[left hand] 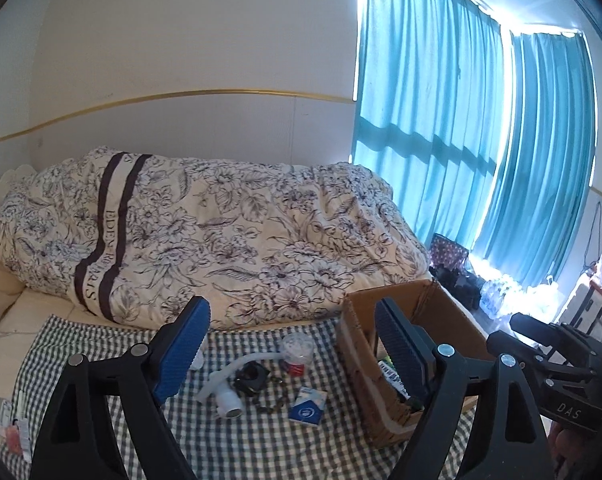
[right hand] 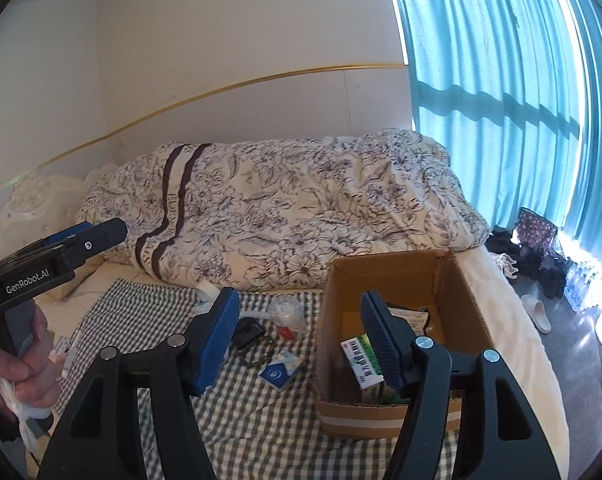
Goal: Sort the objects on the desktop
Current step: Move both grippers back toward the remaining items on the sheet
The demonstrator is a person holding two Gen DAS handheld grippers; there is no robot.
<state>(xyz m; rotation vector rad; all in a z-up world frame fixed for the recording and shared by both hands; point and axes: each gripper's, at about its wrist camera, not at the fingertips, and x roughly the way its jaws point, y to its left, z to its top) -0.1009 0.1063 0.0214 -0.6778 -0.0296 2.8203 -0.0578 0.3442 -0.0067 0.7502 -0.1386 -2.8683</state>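
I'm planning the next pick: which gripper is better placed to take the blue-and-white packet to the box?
Probably the right gripper: open, empty, packet just below its fingers, cardboard box beside it. The left gripper is open too, centred farther left.

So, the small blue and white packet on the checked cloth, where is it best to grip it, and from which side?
The blue and white packet lies flat on the checked cloth, left of the cardboard box. Probably best to come from above with the open right gripper and pinch its two long edges, since its flat face gives nothing to hold.
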